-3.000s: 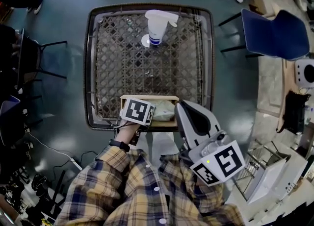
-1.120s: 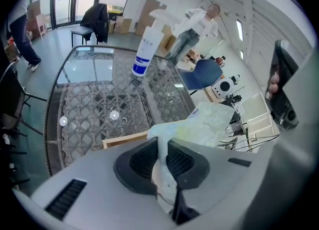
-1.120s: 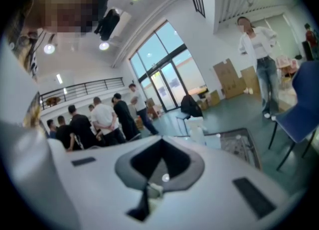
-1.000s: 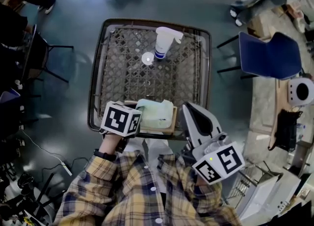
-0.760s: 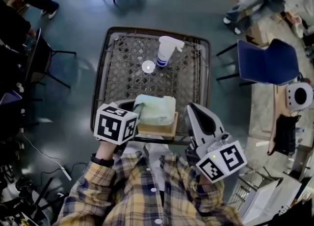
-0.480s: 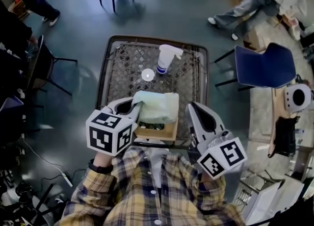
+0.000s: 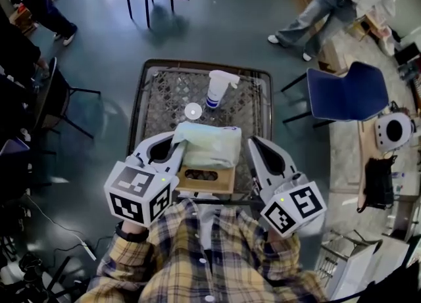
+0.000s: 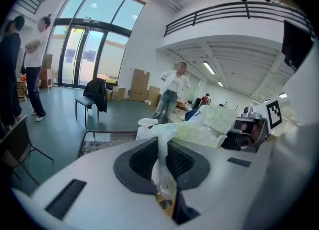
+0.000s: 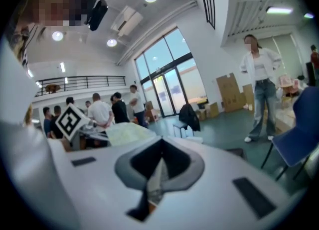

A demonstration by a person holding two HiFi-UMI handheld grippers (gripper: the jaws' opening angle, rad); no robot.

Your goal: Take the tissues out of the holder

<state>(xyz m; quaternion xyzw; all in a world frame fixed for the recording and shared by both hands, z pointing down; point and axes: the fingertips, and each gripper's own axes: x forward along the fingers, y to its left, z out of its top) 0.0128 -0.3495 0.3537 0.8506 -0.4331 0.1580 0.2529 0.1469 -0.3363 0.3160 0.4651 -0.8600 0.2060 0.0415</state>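
Fingers point(image 8: 94, 184) of the left gripper point(image 7: 175, 144) were clamped on a plastic corner of the pale green tissue pack point(image 7: 209, 145), held above the wooden holder point(image 7: 212, 181) at the near edge of the mesh surface point(image 7: 150, 101). The right gripper point(image 7: 254, 145) sat just beside the holder's right end, its fingers drawn together. A spray bottle point(image 7: 216, 89) stood farther back.

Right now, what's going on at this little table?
A person in a plaid shirt has a gripper in each hand. The left gripper is clamped on a corner of a pale green tissue pack, holding it above the wooden holder on the mesh table. The right gripper, jaws together and empty, is beside the holder.
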